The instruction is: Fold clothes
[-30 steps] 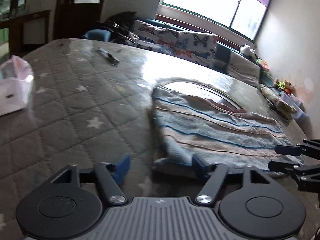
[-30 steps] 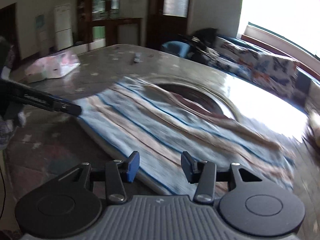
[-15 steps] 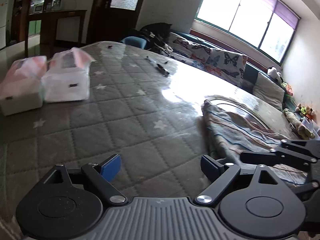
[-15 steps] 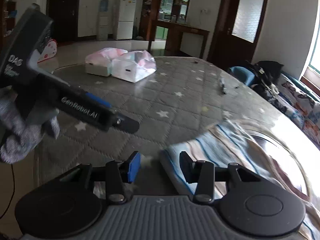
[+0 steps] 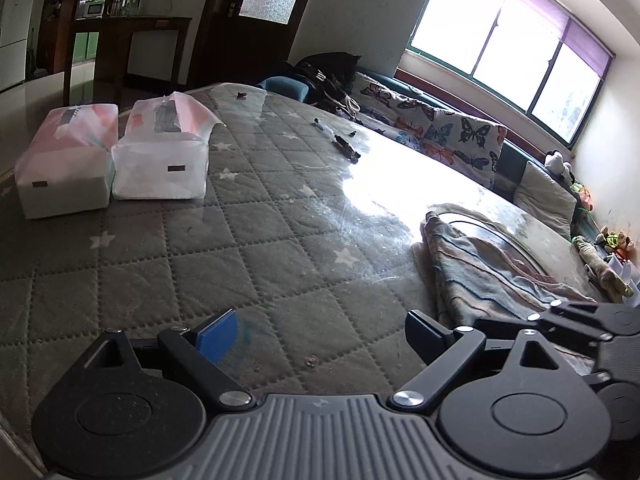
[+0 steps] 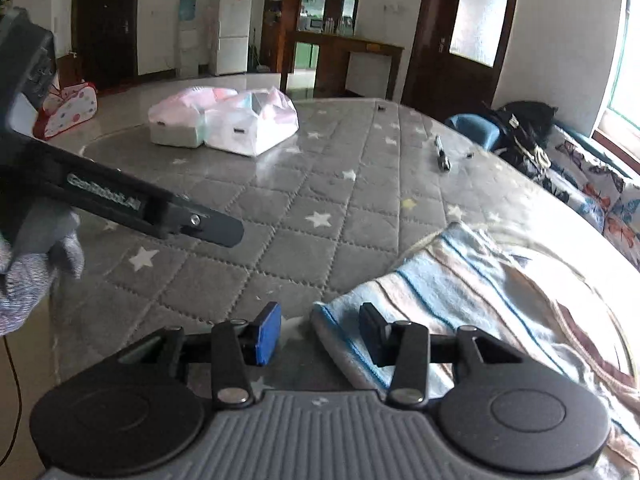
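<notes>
While its jaws stand wide apart with nothing between them, having just been opening, the left gripper (image 5: 320, 330) hangs over bare quilted cloth. Its blue-padded finger (image 5: 218, 335) and dark finger (image 5: 424, 332) both sit clear of the fabric edge to their right. The right gripper (image 6: 316, 334) has its jaws partly apart over the near corner of the striped pale-blue and beige folded garment (image 6: 472, 300); the corner's blue-trimmed edge lies in the gap, and the pads do not press on it.

That garment rests flat on the right part of the grey star-patterned quilted worktop (image 6: 304, 208), its far side running toward the bright window glare. From the left wrist view the same garment (image 5: 480, 264) lies just right of the left gripper, with the right gripper (image 5: 560, 320) low over its near edge. A hand in a grey knitted glove (image 6: 28, 264) holds the left gripper (image 6: 168, 212) at the left of the right wrist view.

Farther back on the worktop, two white and pink plastic-wrapped packs (image 5: 112, 156) stand side by side, touching. A slim dark pen-like object (image 5: 340, 142) lies beyond them, well apart from the garment.
</notes>
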Available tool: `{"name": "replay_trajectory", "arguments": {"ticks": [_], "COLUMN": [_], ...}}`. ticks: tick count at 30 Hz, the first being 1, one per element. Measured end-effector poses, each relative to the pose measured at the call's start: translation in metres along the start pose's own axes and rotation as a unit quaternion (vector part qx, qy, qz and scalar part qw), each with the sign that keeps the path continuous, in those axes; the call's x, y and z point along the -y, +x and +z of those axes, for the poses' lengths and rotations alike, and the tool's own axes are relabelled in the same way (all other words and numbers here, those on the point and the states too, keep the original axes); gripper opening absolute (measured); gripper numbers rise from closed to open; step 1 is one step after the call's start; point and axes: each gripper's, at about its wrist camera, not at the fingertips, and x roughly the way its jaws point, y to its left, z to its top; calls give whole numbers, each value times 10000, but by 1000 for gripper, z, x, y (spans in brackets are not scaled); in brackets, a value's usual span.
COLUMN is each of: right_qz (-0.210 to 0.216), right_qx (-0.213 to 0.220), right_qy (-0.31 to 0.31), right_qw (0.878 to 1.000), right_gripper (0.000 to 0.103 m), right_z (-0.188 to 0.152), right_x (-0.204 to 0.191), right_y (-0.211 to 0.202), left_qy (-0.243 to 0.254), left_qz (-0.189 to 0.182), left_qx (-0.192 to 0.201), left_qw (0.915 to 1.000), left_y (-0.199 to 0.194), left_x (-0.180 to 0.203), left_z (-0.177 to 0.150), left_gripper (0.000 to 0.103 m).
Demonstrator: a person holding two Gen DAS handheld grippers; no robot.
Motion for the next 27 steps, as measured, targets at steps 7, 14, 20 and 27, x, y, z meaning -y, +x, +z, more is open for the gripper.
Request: {"name": "replay_trajectory", "arguments": {"ticks": [7, 14, 20, 27], "right_qz": [-378, -94, -51, 9], "right_qx": [81, 338, 616, 740], "right_qy": [-58, 976, 1499, 1714], "right_qw": [9992, 9946, 9868, 9824], "right_gripper": [18, 10, 9, 9], "right_z": [-2, 3, -3, -12], "right_x": [-3, 28, 50, 57], "right_y": [8, -14, -37, -46], "left_qy": [-233, -323, -814, -1003], "left_qz": [-118, -297, -979, -1432], "left_qx": [35, 24, -125, -548], "left_qw": [9997, 9990, 9918, 9831], "left_y": [2, 9, 25, 63], "left_x": [5, 20, 36, 68], "left_z": [8, 16, 29, 41], "left_gripper": [94, 94, 94, 90]}}
